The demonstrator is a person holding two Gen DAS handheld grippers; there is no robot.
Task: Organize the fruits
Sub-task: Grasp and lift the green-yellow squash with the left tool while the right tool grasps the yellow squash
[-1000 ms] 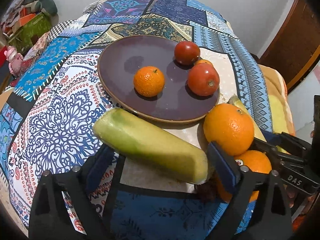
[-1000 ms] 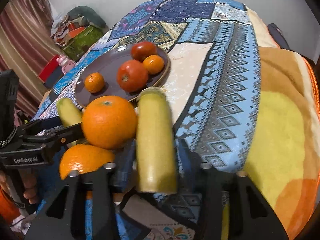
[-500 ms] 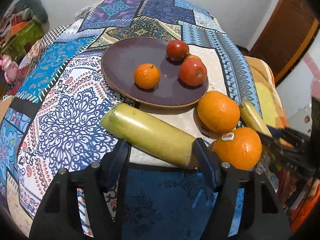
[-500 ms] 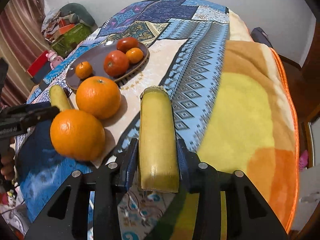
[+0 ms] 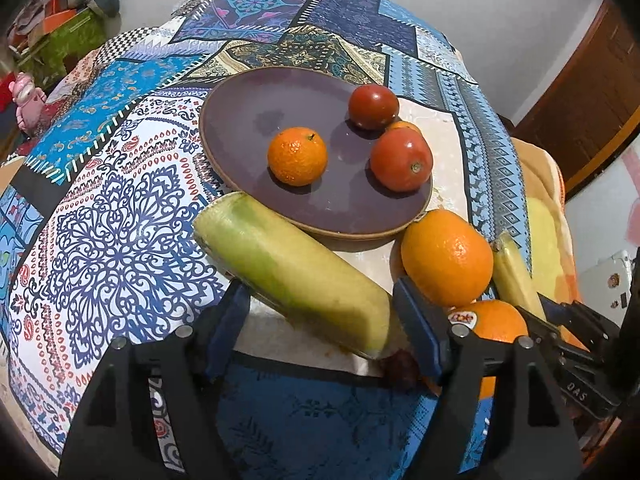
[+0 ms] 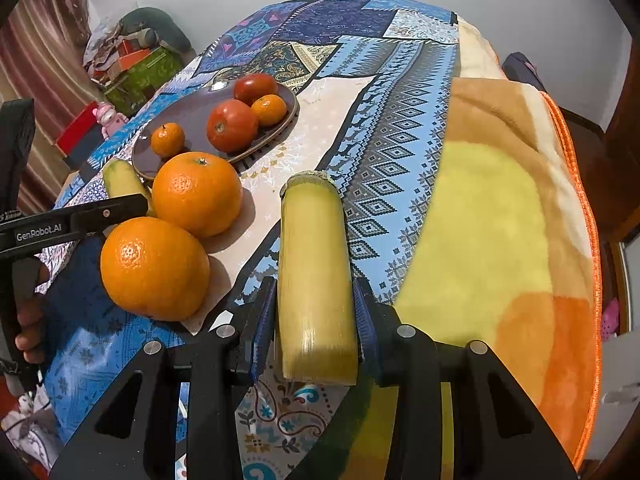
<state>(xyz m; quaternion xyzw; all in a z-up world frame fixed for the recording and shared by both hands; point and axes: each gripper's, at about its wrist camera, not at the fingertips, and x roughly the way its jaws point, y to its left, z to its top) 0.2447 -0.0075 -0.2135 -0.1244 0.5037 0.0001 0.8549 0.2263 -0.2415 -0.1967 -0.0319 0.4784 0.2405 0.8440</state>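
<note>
right claw (image 6: 316,328) clamps cane piece (image 6: 314,276) between pads
</note>
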